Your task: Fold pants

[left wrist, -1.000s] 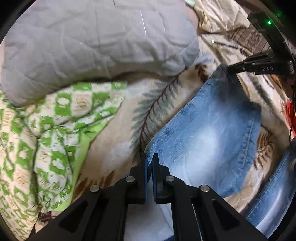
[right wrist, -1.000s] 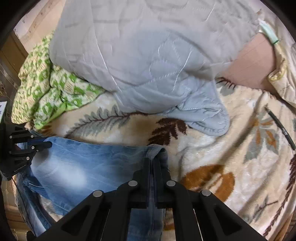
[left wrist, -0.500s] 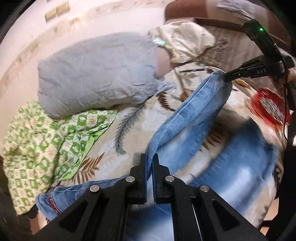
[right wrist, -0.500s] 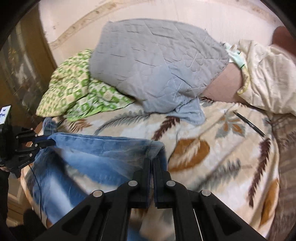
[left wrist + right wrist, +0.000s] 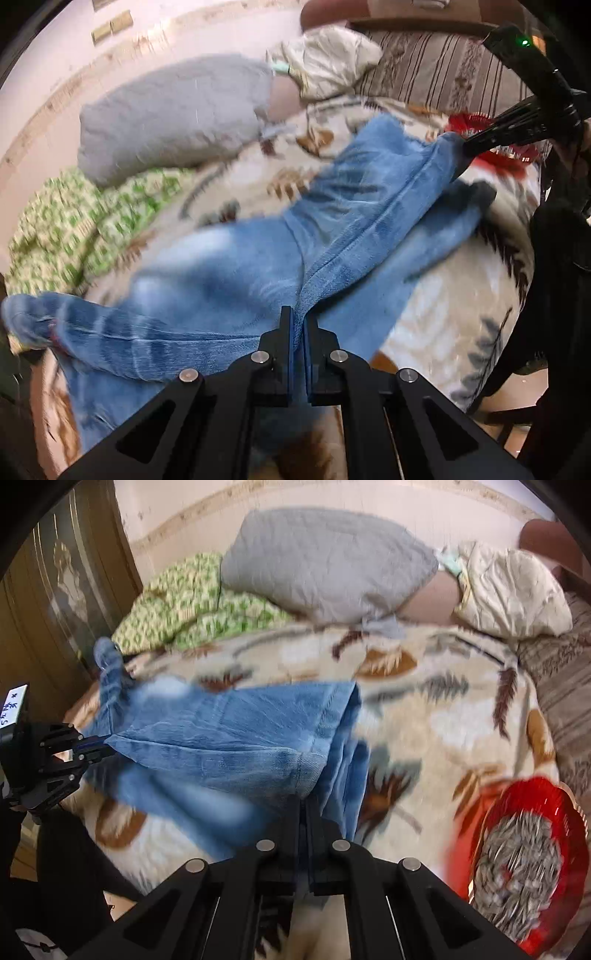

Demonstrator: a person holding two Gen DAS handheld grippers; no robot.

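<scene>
Both grippers clamped on denim, the jeans strung between them above the bed.

The left gripper (image 5: 298, 326) has its jaws pressed together on a seam ridge of the blue jeans (image 5: 229, 280); the right gripper (image 5: 306, 805) is likewise pinched tight on a hemmed corner of them. The held span hangs taut between the two, while the remainder sags onto the leaf-patterned blanket (image 5: 458, 709). Denim is likely fairly heavy, limp yet thick, not slippery and not fragile, so doubled seams and hems look like the surest holds. Nearby sit a grey quilted pillow (image 5: 321, 561), a green patterned cloth (image 5: 77, 218) and a red basket of seeds (image 5: 524, 853), which a swinging leg could catch.
</scene>
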